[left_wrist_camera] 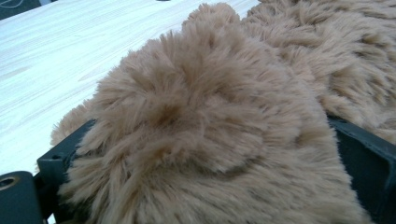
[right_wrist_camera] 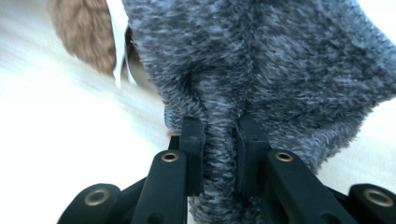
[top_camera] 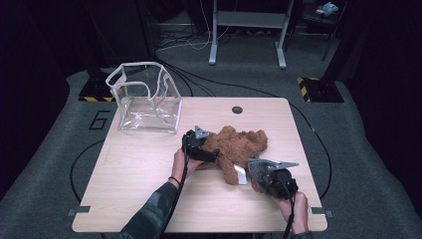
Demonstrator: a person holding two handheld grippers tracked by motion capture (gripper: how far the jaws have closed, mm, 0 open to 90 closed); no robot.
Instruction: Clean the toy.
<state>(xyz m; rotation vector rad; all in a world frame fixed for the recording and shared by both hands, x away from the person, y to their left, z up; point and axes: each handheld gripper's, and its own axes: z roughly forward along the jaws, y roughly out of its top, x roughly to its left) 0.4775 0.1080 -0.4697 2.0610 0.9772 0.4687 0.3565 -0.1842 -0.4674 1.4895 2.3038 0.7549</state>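
High view: a brown teddy bear [top_camera: 239, 149] lies flat near the middle of the wooden tabletop [top_camera: 134, 184], its body running from upper right down toward the person's side. A small grey knitted garment [top_camera: 258, 169] sits at the bear's lower end, beside a white tag [top_camera: 241, 175].

The left tongs [top_camera: 211, 155] meet the bear from its left side. In the left gripper view the brown fur [left_wrist_camera: 210, 130] bulges between the two black jaws, which press into it, so these tongs grip the bear. The right tongs [top_camera: 259, 172] come from the lower right, and the right gripper view has them closed tight on a fold of the grey garment [right_wrist_camera: 261, 60], with the bear's fur [right_wrist_camera: 81, 32] just beyond.

Both hands are equally close to the toy, one at each end of its lower half. The garment lies along the bear's long axis, so any pull by the right hand would likely run down that line while the left holds the body steady.

A clear plastic bag [top_camera: 147, 97] stands open at the tabletop's far left corner, well apart from the bear.
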